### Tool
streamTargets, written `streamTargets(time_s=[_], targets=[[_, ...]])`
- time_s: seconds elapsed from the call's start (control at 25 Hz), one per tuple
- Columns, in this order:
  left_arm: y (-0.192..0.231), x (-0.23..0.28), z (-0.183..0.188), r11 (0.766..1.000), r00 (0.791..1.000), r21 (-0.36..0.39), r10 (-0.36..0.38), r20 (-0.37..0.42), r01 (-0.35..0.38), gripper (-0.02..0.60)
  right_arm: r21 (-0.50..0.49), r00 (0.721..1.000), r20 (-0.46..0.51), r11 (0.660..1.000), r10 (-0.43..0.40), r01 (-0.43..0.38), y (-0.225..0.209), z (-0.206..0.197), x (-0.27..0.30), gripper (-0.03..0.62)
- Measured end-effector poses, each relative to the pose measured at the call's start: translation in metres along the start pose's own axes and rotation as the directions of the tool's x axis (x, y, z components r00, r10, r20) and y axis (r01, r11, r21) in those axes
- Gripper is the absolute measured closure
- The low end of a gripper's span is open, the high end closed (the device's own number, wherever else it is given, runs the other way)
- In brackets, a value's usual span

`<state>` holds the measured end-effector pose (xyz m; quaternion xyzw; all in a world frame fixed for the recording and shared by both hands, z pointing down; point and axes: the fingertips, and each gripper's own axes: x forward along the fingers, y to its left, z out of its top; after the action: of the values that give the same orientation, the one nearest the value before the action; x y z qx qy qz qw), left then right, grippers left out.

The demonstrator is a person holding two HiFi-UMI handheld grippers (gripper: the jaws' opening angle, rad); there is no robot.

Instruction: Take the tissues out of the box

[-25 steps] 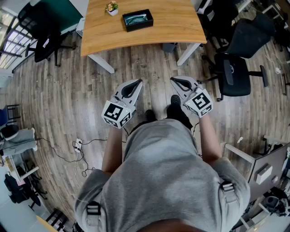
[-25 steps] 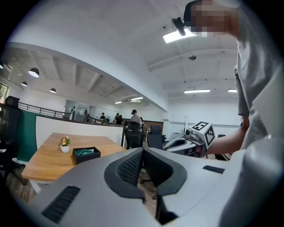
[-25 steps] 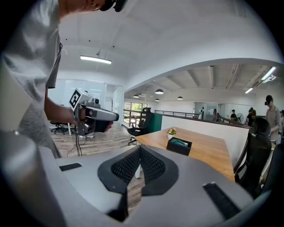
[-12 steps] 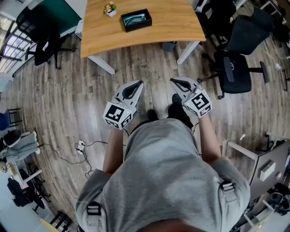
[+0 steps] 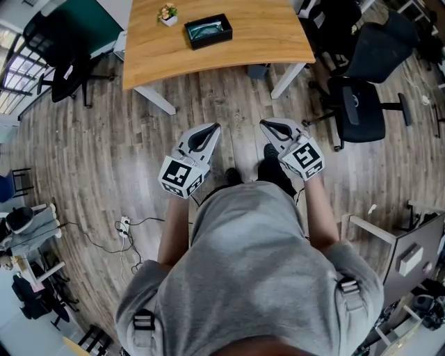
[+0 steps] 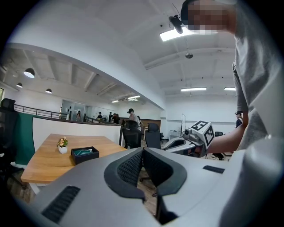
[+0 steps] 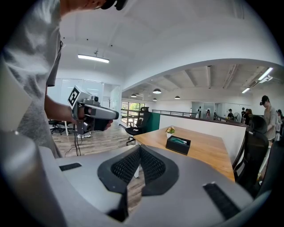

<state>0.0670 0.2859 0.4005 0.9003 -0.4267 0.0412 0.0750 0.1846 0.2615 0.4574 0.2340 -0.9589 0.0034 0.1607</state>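
Resting on the table [image 5: 264, 35], black box [image 5: 213, 40] holding teal tissues [image 5: 207, 29].

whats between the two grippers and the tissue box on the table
In the head view, only bare wood floor and then the near edge of the table separate the left gripper and right gripper from the tissue box.

Light wooden table [image 5: 264, 35] with a black tissue box [image 5: 208, 30] beside a small potted plant [image 5: 167, 14]
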Motion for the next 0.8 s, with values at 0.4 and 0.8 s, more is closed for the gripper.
streamTargets(time_s=[0.4,0.8], targets=[[0.003,-0.007,0.0,1.0,1.0,0.002,-0.018,0.002,0.018,0.557,-0.001,1.0,0.002,1.0,-0.012,0.012,0.004,0.002,0.008,0.574],[-0.001,-0.004,-0.006,0.998,0.998,-0.007,-0.065,-0.009,0.065,0.446,0.025,1.0,-0.012,1.0,0.008,-0.008,0.007,-0.006,0.016,0.446]])
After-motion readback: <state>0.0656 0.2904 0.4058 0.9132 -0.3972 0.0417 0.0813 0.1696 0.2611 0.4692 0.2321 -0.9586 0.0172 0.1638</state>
